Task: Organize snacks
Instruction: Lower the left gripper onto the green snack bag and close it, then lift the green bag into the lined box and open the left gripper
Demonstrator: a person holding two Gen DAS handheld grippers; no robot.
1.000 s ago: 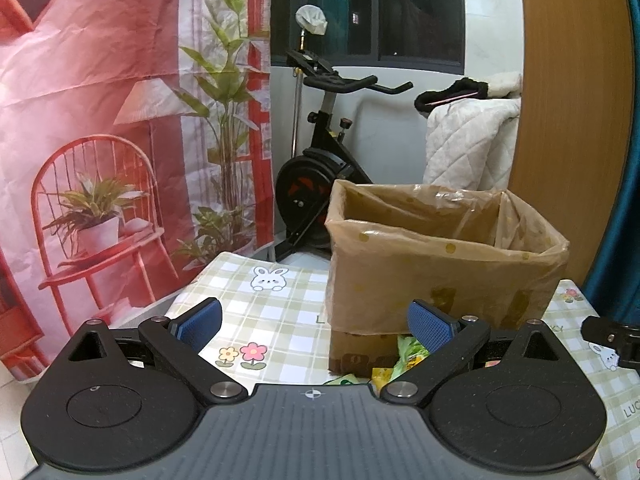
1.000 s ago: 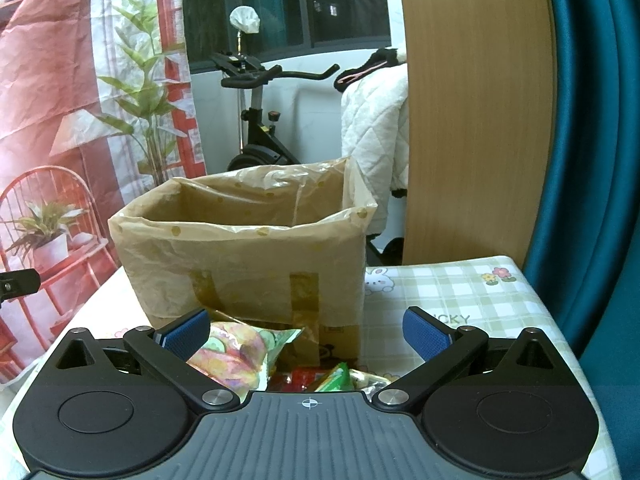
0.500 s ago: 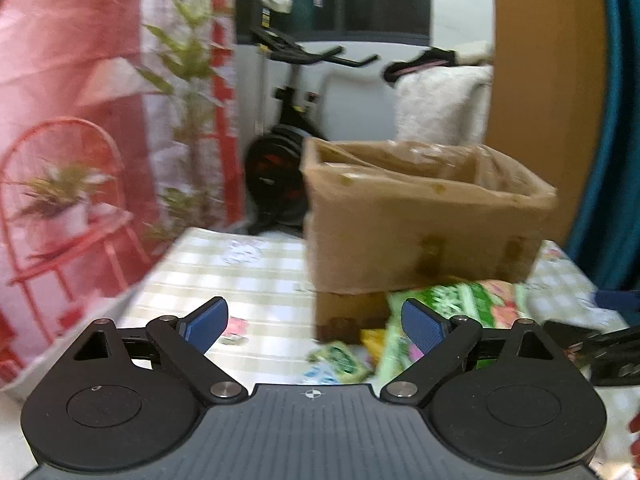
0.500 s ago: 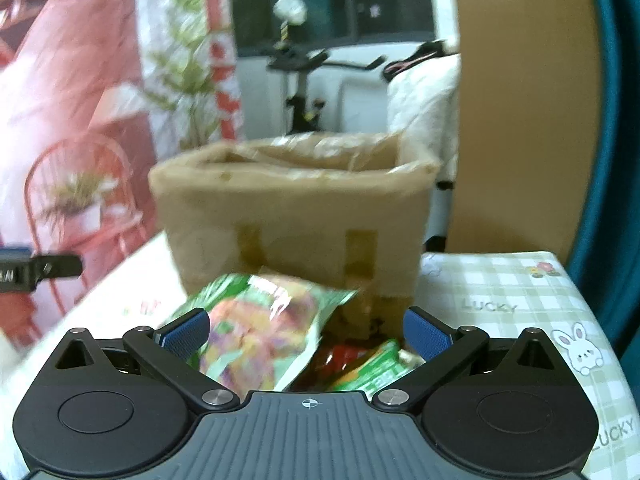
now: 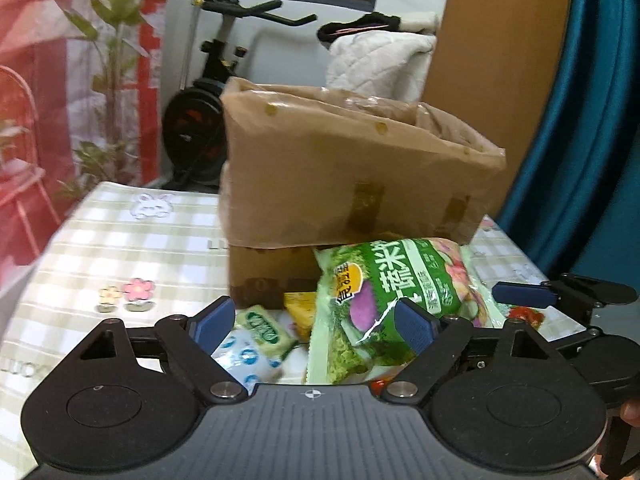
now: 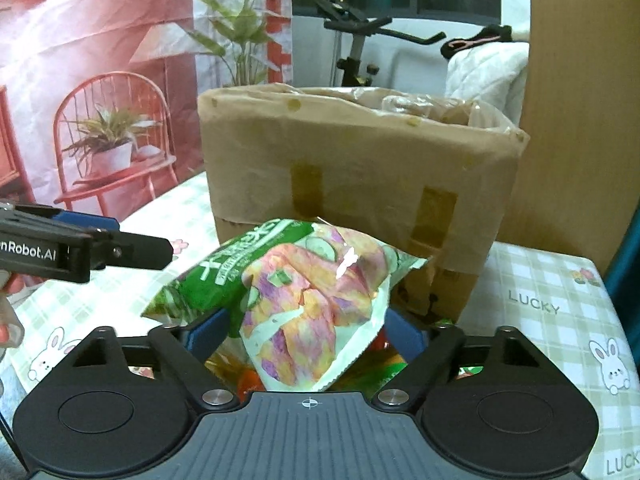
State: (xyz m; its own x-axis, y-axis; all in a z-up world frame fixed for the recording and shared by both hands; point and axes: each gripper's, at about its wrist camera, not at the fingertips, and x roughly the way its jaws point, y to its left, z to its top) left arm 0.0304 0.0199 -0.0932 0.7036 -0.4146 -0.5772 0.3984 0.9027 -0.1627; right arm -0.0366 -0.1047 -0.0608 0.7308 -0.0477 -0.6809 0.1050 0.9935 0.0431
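- My right tongs (image 6: pixel 306 330) sit at bottom centre of the right wrist view, both blue pads against the sides of the green vegetable-chip bag (image 6: pixel 304 300); whether they truly pinch it, I cannot tell.
- My left tongs (image 5: pixel 314 326) are spread wide with nothing between the pads.
- Small snack packets (image 5: pixel 262 326) lie on the checked tablecloth (image 5: pixel 120 248) low in the left wrist view.
- The cardboard box (image 6: pixel 352 172) stands just behind the bag, mid-frame.

Left tongs (image 5: pixel 314 327) open; green snack bag (image 5: pixel 384 300) before cardboard box (image 5: pixel 344 176).
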